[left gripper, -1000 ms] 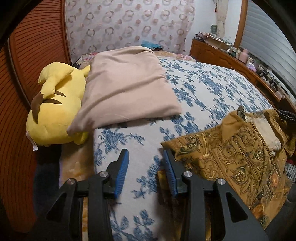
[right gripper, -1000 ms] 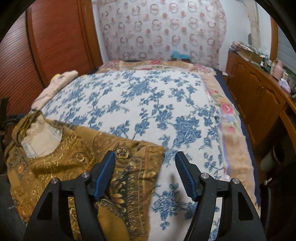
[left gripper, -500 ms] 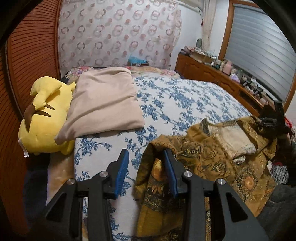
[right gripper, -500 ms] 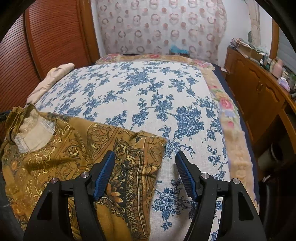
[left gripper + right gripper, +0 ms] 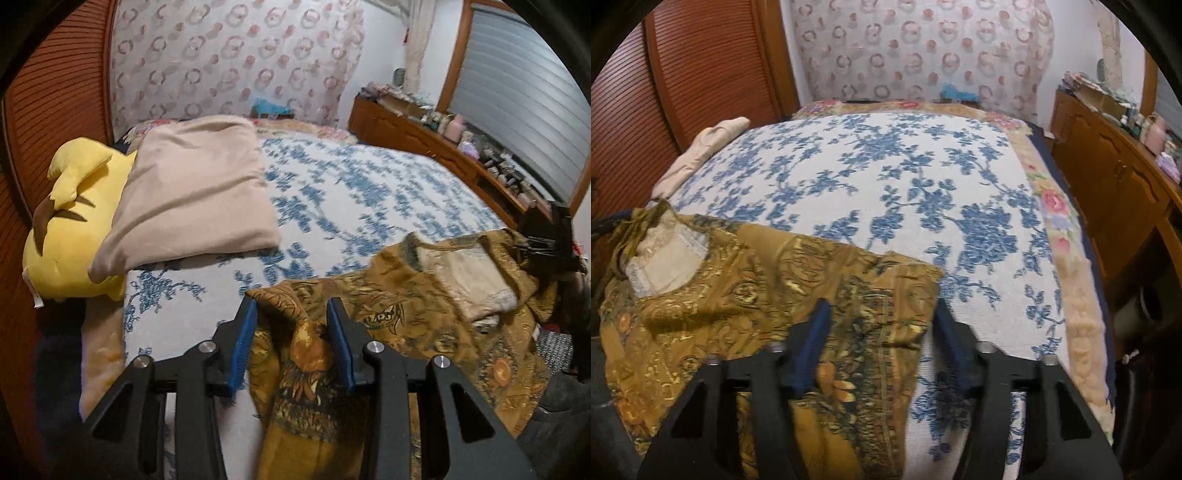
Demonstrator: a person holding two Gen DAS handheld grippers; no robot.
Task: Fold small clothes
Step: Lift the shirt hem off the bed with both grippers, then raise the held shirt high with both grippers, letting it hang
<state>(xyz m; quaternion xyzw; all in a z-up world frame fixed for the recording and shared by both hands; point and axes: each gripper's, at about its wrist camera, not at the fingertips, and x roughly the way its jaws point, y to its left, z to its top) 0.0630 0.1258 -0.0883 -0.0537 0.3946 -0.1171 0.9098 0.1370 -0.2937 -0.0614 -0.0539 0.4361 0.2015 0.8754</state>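
A mustard-gold patterned top point(image 5: 436, 317) with a cream lining at its neck lies on the blue-flowered bedspread point(image 5: 369, 192) near the bed's front edge. My left gripper point(image 5: 291, 314) is open, its blue pads standing either side of a raised fold at the garment's left corner. In the right wrist view the same top point(image 5: 746, 295) spreads across the lower left. My right gripper point(image 5: 881, 321) is open, its jaws straddling the garment's right corner just above the cloth.
A beige pillow point(image 5: 192, 192) and a yellow plush toy point(image 5: 70, 229) lie at the bed's left. A wooden sideboard point(image 5: 443, 155) with small items runs along the right. Slatted wooden doors point(image 5: 683, 85) stand at the left. A patterned curtain point(image 5: 923, 48) hangs behind.
My left gripper has moved right onto the garment's left corner, which now stands bunched between its pads. My right gripper has moved slightly forward over the right corner.
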